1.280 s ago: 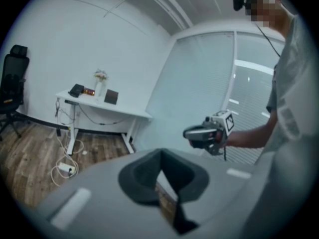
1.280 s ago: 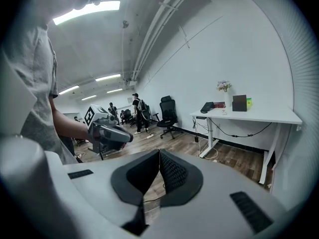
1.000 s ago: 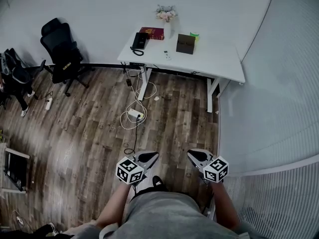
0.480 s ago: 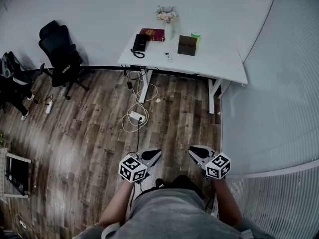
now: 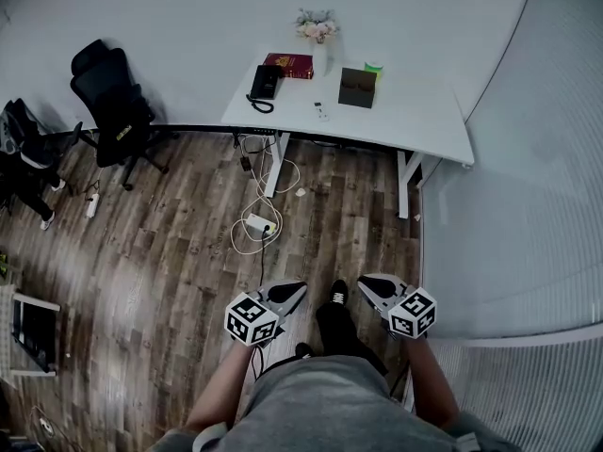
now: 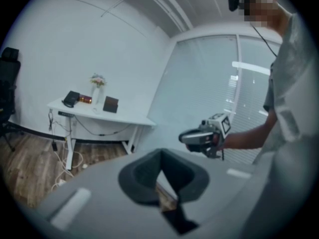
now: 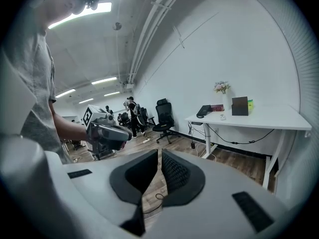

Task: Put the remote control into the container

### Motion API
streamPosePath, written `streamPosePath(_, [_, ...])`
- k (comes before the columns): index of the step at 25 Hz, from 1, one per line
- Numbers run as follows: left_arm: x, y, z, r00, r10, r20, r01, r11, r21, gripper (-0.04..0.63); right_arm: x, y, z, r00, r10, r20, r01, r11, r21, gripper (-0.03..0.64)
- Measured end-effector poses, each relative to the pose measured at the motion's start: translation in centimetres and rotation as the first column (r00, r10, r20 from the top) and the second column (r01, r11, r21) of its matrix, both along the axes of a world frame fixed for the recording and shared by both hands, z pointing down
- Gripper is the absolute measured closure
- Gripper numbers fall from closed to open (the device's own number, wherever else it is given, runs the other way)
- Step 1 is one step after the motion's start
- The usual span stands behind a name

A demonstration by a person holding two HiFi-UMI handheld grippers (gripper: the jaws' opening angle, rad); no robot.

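Both grippers are empty: the left gripper point(image 5: 287, 295) has its dark pads pressed together and the right gripper point(image 5: 373, 286) shows only a sliver between its ribbed ones. The small, pale, slim remote control point(image 5: 321, 111) lies flat far ahead of them on the smooth white surface point(image 5: 415, 125), just beside the dark, boxy container point(image 5: 357, 88). A thin, hard, probably slick piece lying flat may skid or tip out if the pads arrive too narrow or off-centre, and the looped white cable point(image 5: 254, 224) on the plank floor ahead could snag a foot.

No legible text, label, brand, number or sign anywhere in view.
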State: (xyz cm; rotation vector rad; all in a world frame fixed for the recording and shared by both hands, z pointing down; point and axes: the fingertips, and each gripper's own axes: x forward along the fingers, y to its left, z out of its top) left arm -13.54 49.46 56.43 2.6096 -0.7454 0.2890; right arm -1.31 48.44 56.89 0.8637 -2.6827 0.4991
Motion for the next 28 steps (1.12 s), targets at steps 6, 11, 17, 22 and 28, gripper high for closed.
streamPosePath(6, [0.7,-4.2,-0.8,1.000,-0.007,-0.001,0.007,1.000,0.008,0.595,0.4,-4.5,-0.4,1.000,-0.010,-0.003,0.010,1.000,0.002,0.589])
streamPosePath(11, [0.7,-7.7,-0.7,1.000,-0.013,0.006,0.013,1.000,0.002,0.595,0.4,-8.2,-0.2,0.999,-0.015,-0.030,0.015,1.000,-0.001,0.598])
streamPosePath(17, [1.4,-11.7,-0.3,0.999,-0.028,0.020,0.028,1.000,-0.007,0.595,1.1,-12.3,0.8,0.999,-0.035,-0.041,0.034,0.999,-0.016,0.600])
streamPosePath(22, [2.2,-14.8,-0.3,0.999,-0.033,0.024,0.033,0.999,-0.015,0.595,1.1,-15.7,1.1,0.996,-0.073,-0.046,0.072,0.997,-0.023,0.600])
streamPosePath(28, [3.2,-18.4,-0.1,0.998,-0.057,0.031,0.058,0.998,-0.039,0.595,1.8,-19.0,1.2,0.992,-0.113,-0.058,0.110,0.993,-0.046,0.600])
